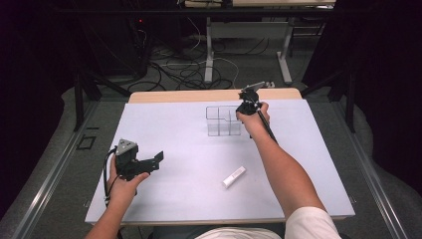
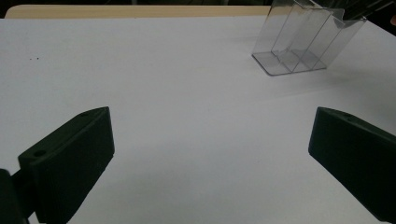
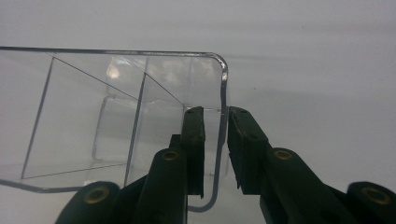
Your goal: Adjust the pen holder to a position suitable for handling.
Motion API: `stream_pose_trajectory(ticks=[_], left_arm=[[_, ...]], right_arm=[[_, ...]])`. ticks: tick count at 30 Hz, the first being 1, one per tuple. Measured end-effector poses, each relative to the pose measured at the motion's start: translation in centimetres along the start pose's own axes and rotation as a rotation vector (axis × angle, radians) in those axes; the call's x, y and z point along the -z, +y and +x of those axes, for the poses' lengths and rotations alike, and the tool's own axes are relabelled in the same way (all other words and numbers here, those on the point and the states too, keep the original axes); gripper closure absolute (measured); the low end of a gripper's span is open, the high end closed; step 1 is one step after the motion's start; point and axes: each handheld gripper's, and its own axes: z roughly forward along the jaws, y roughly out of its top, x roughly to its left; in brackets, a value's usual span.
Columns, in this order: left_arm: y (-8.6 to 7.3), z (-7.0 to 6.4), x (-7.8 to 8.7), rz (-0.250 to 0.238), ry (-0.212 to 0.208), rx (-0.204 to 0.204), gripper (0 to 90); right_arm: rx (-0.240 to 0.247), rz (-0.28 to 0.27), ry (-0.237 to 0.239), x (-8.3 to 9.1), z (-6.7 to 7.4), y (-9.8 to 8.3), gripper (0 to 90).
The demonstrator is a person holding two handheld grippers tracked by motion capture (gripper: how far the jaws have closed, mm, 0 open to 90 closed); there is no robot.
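Note:
A clear plastic organizer (image 1: pixel 223 121) with a few compartments stands at the far middle of the white table mat (image 1: pixel 189 149). My right gripper (image 1: pixel 247 107) is at its right end. In the right gripper view the right gripper (image 3: pixel 215 112) has its jaws closed down over the organizer's (image 3: pixel 116 121) end wall, one jaw inside and one outside. My left gripper (image 1: pixel 158 159) is held low at the near left, open with nothing between its jaws. In the left gripper view the left gripper (image 2: pixel 212 116) points across the bare mat toward the organizer (image 2: pixel 303 42).
A small white oblong piece (image 1: pixel 233 177) lies on the mat near the front, between the two arms. The wooden table edge (image 1: pixel 214 94) shows behind the mat. Cables and desk legs (image 1: pixel 209 55) are on the floor beyond.

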Motion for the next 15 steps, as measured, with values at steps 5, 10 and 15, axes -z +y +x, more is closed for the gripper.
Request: stream_pose_trajectory(ticks=[5, 10, 15], left_arm=[[0.00, 0.03, 0.01, -0.001, 0.000, 0.000, 0.3], [0.00, -0.01, -0.03, 0.003, 0.000, 0.000, 0.3], [-0.01, -0.01, -0.04, 0.004, 0.000, -0.001, 0.3]], right_arm=[[-0.009, 0.014, -0.013, -0.35, -0.12, -0.08, 80.9], [-0.030, 0.020, -0.024, -0.44, -0.36, -0.10, 81.5], [-0.025, 0.016, -0.030, -0.31, -0.29, -0.16, 82.3]])
